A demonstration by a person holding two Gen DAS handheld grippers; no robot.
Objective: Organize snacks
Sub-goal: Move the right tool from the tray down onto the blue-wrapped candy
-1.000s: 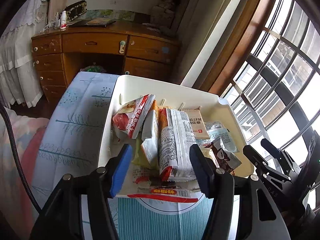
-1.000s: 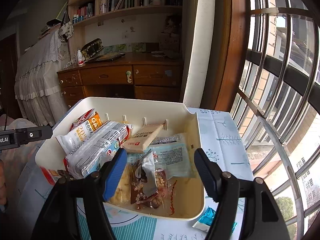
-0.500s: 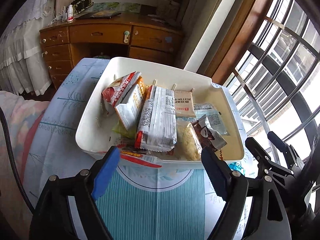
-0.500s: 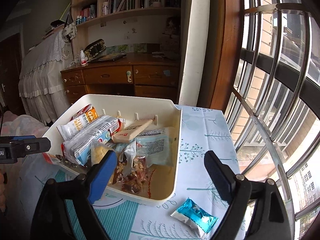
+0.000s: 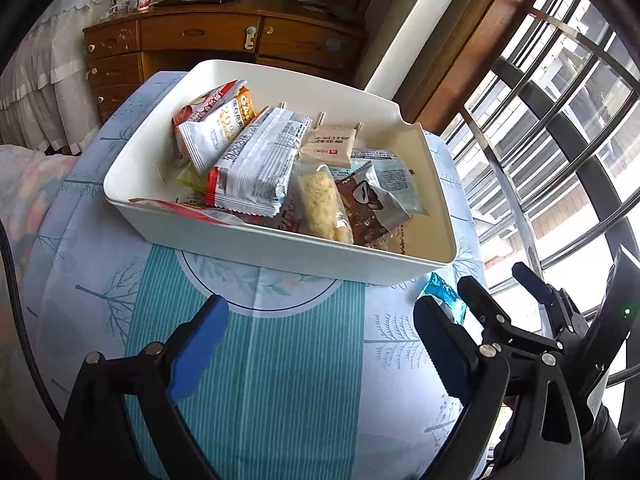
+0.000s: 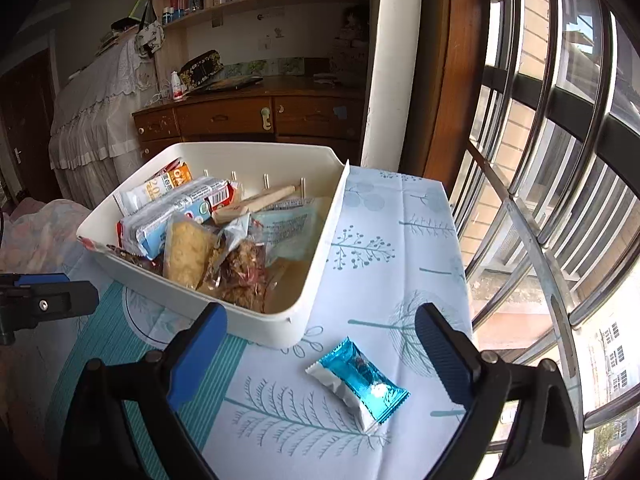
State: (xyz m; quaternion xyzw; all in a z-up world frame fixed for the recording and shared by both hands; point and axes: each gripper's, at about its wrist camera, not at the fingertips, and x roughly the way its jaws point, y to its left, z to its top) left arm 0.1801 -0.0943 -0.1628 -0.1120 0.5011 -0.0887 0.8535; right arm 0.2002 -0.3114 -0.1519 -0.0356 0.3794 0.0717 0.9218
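Observation:
A white plastic bin (image 5: 280,250) (image 6: 256,324) full of several snack packets stands on the patterned tablecloth. A long white-and-red packet (image 5: 256,168) lies on top of the pile. A small blue-wrapped candy (image 6: 358,378) (image 5: 442,294) lies on the cloth by the bin's near right corner. My left gripper (image 5: 320,344) hovers over bare cloth in front of the bin, its jaws opening with nothing between them. My right gripper (image 6: 320,354) hangs over the candy, jaws opening too; the candy sits between and below its fingers, untouched. The right gripper also shows at the left wrist view's lower right.
A wooden desk with drawers (image 6: 248,120) and bookshelves stand behind the table. A barred window (image 6: 560,160) runs along the right side. A bed with pale bedding (image 5: 24,184) lies to the left. The tablecloth (image 6: 400,240) right of the bin is bare.
Both grippers pulled back from over the bin toward the table's near side and opened wider. The blue candy came into the right wrist view and now lies between the right fingers.

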